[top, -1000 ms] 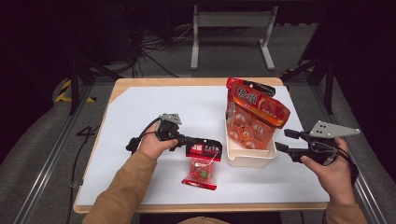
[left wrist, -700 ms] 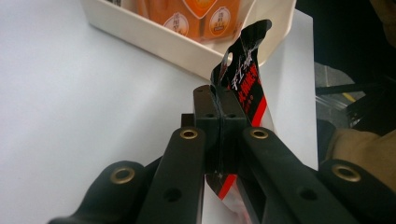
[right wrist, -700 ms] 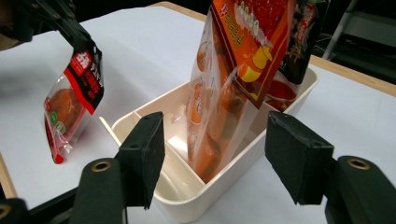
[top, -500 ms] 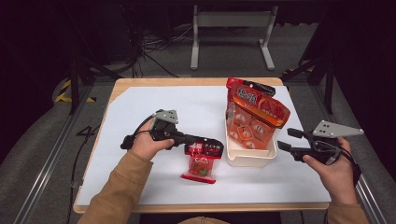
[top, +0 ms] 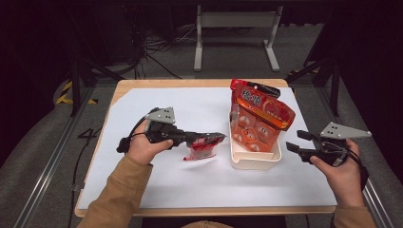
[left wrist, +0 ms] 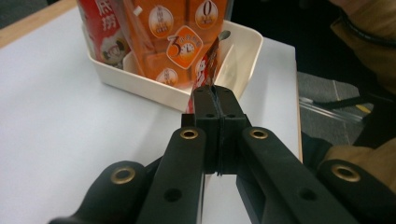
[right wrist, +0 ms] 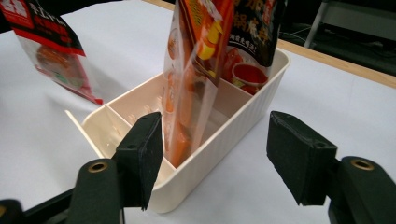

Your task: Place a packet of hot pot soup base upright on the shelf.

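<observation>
**Small red packet lifted off the table, bin waiting to its right**

Your left gripper is clamped tight on the top edge of a small red-and-clear plastic snack packet, and the packet hangs from the jaws above the white table sheet, clear of the surface, with its shadow under it. In the left gripper view the two black jaws meet with only the thin crinkled edge of the packet pinched between them.

Just right of the packet stands the cream rectangular plastic bin with inner dividers. A large orange snack bag stands upright in it, leaning toward the far side, with a darker red-and-black bag behind it. In the right gripper view the compartment nearest the hanging packet looks empty.

Further right, your right gripper hovers beside the bin's right wall, its jaws set wide apart with nothing between the pads. They have just been opening a little. Through them you see the bin's ribbed wall.
</observation>
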